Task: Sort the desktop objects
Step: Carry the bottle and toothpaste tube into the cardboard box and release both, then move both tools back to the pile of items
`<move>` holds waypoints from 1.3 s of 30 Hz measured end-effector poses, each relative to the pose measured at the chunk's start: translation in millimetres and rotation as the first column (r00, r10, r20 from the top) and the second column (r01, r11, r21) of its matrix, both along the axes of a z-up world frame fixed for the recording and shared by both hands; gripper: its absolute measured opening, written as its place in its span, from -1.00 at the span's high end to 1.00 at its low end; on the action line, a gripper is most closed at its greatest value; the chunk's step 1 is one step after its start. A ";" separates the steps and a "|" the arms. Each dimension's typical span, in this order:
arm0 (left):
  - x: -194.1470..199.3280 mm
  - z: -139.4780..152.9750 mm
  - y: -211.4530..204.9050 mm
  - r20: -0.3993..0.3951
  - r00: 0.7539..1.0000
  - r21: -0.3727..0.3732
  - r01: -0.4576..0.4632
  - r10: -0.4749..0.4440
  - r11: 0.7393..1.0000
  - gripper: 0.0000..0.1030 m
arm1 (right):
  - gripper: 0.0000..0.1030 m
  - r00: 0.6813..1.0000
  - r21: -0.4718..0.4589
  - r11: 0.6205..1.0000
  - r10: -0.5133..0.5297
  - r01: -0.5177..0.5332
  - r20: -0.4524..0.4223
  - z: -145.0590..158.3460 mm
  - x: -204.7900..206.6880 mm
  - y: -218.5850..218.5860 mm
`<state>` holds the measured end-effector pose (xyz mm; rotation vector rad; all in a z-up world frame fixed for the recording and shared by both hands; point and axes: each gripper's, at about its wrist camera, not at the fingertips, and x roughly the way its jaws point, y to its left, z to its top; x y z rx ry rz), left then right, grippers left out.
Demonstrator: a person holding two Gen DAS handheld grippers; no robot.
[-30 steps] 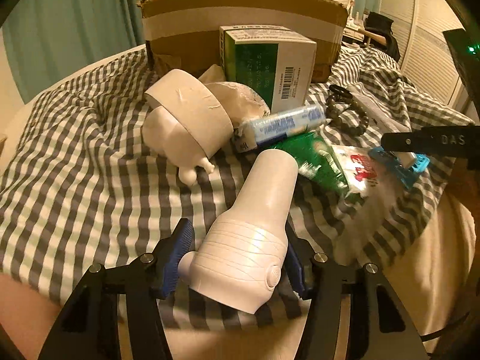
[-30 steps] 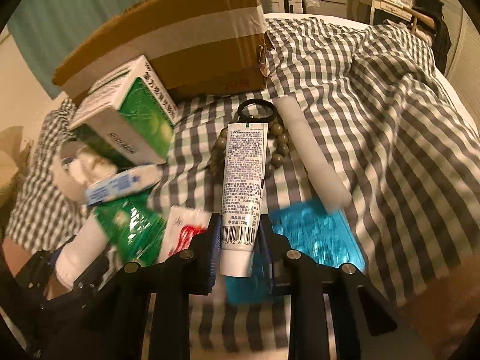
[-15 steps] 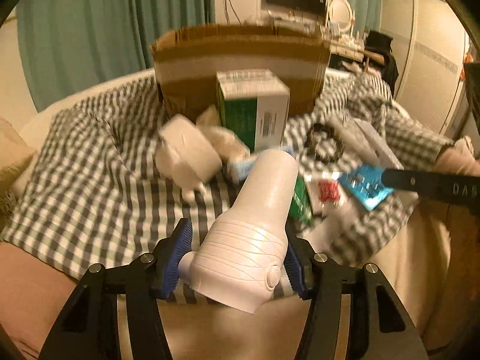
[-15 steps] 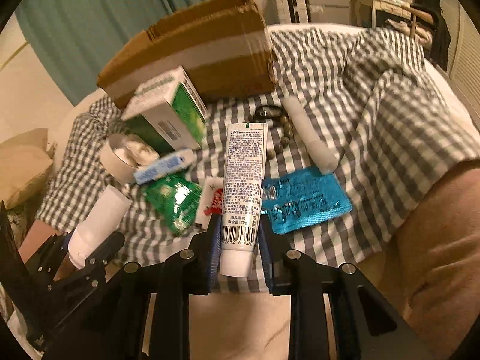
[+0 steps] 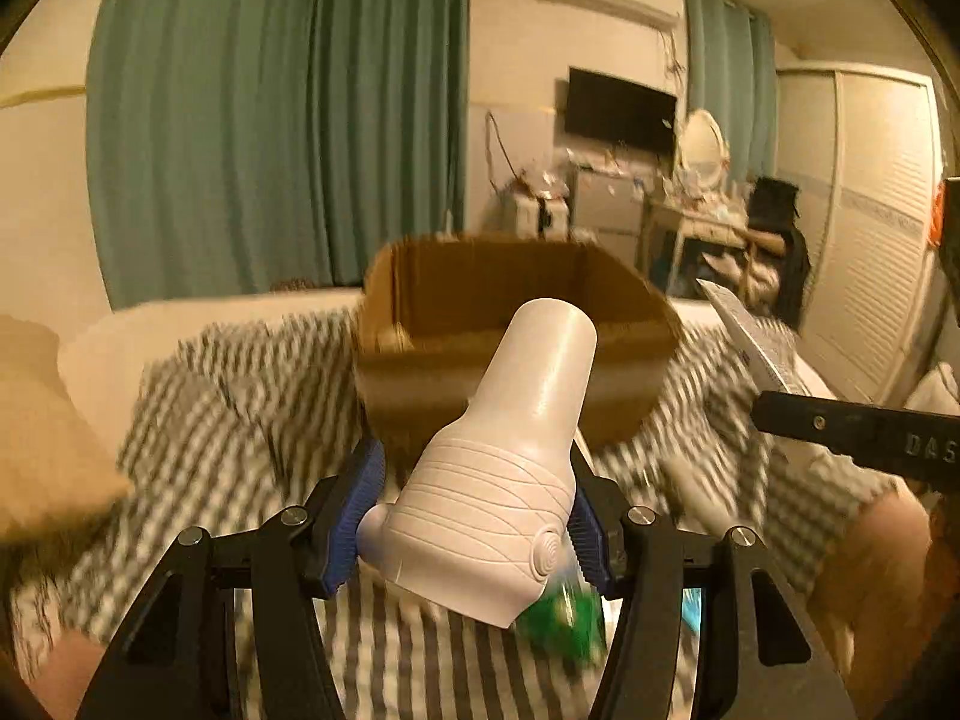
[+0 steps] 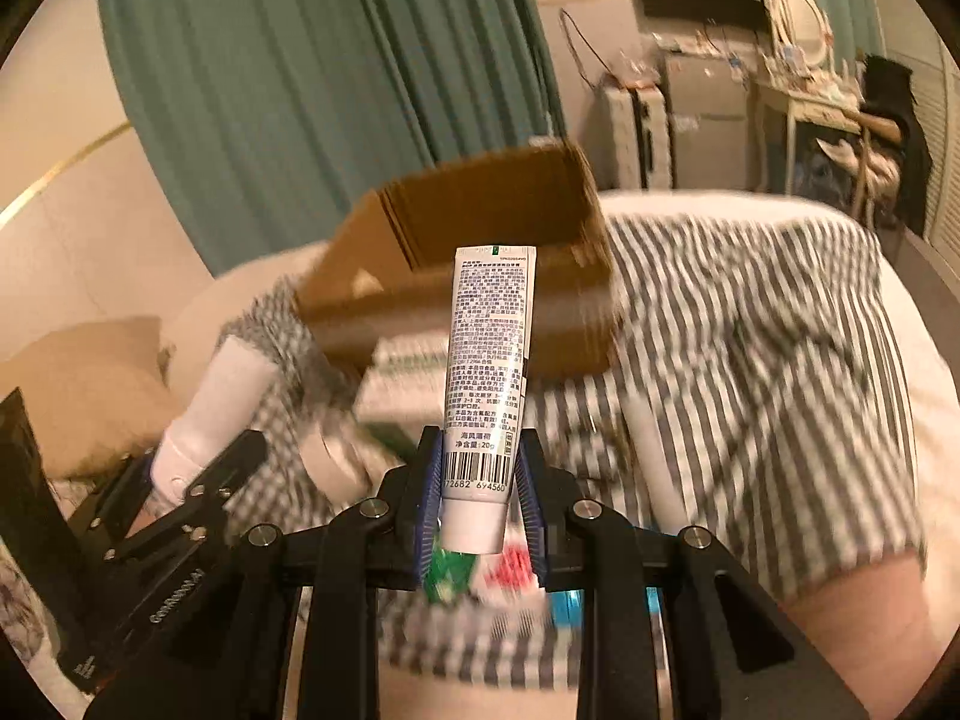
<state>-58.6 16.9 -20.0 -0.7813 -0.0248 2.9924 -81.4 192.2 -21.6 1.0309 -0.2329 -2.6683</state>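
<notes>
My left gripper (image 5: pixel 474 516) is shut on a white plastic bottle (image 5: pixel 510 456), held up in the air with its neck pointing toward the open cardboard box (image 5: pixel 510 360). My right gripper (image 6: pixel 478 498) is shut on a white toothpaste tube (image 6: pixel 487 384), held upright above the checked cloth (image 6: pixel 750 360), in front of the same box (image 6: pixel 480 276). The right gripper's finger and tube tip show at the right of the left wrist view (image 5: pixel 852 432). The left gripper and bottle show at the left of the right wrist view (image 6: pixel 198 456).
Blurred items lie on the cloth below: a green packet (image 5: pixel 564 624), a red-and-white packet (image 6: pixel 510 576), a blue packet (image 6: pixel 567 606), a green-and-white carton (image 6: pixel 408 384), a white stick (image 6: pixel 654 462). Teal curtains (image 5: pixel 270 120), a dresser and a wardrobe stand behind.
Both grippers have lifted with their objects and tilted up, so the views now look over the open box top toward the room. The desktop items have dropped low in view.
</notes>
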 end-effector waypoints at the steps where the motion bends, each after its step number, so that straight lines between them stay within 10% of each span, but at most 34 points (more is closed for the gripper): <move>1: -8.5 4.8 0.4 -0.017 1.000 -0.011 -0.011 0.011 1.000 -0.15 | 0.54 1.000 0.000 1.000 0.010 -0.010 -0.016 7.3 -10.4 -2.9; 20: -184.0 1.6 -5.4 0.007 0.999 0.008 -0.043 0.043 0.999 -0.15 | 0.54 0.998 0.038 0.999 0.018 -0.016 -0.052 -0.1 -184.8 -25.8; 23: -189.6 -7.4 -4.5 0.032 0.999 0.015 -0.037 0.037 0.999 -0.17 | 0.31 0.999 0.035 0.999 0.003 -0.001 -0.046 -4.7 -187.3 -23.6; 25: -189.7 -11.7 -2.0 0.054 0.997 0.009 -0.047 0.047 0.999 -0.52 | -0.49 0.996 0.038 0.999 -0.028 0.031 -0.088 0.2 -183.1 -19.5; 27: -183.1 -8.8 -0.4 0.035 0.996 -0.013 -0.081 0.082 0.997 -0.88 | -0.50 0.993 0.036 0.998 -0.039 0.044 -0.115 6.0 -175.7 -16.4; 39: -98.2 38.6 -9.9 -0.023 0.996 -0.043 -0.090 0.089 0.995 -0.95 | -0.50 0.982 -0.014 0.995 -0.098 0.097 -0.160 58.7 -94.6 25.4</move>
